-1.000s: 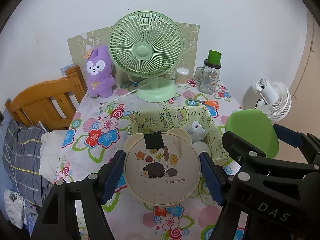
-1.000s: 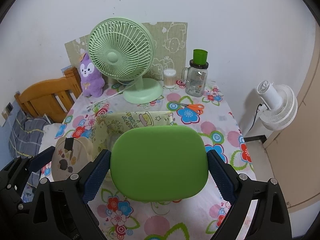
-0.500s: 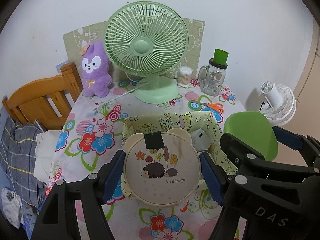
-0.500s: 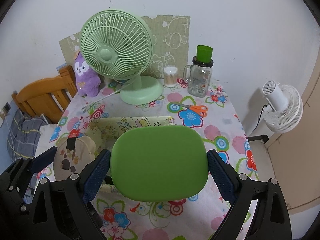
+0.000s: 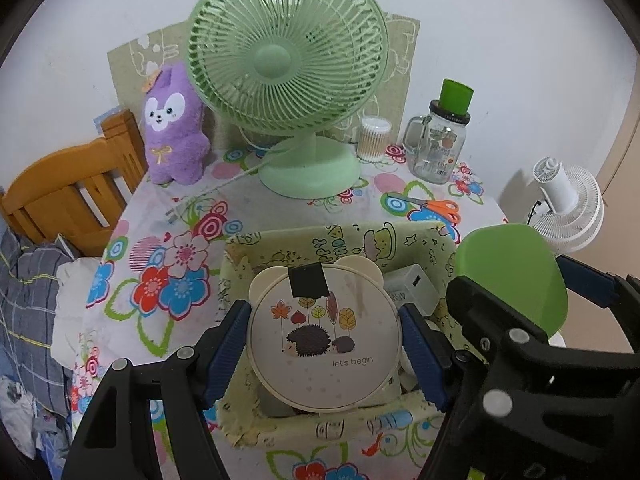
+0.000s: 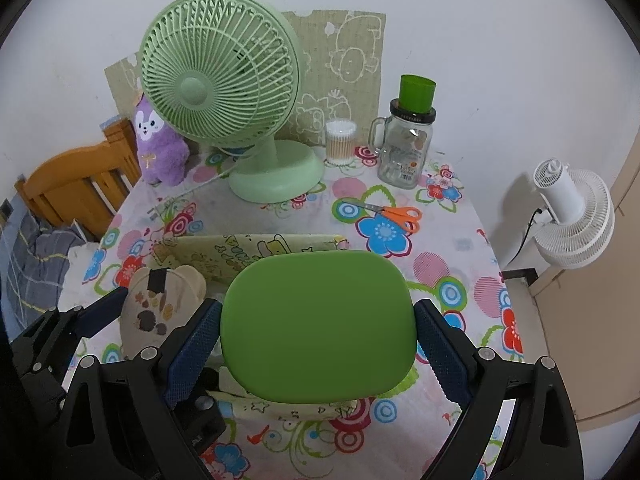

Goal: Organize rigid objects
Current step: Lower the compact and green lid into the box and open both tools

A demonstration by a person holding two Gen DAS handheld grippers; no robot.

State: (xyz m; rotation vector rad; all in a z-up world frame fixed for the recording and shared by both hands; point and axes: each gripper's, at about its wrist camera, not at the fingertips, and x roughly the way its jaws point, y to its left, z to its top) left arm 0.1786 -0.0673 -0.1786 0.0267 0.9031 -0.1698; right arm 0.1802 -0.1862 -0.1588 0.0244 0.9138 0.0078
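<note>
Two grippers hover over a patterned fabric storage box [image 5: 344, 240]. Left gripper [image 5: 324, 344] clamps a round hedgehog-print case [image 5: 324, 344] above the box; right gripper [image 6: 318, 328] clamps a green rounded case [image 6: 318, 328] beside it.

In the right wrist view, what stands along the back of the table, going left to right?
Purple plush toy → green desk fan → tub of cotton swabs → glass jar mug with a green cup on its lid.
</note>
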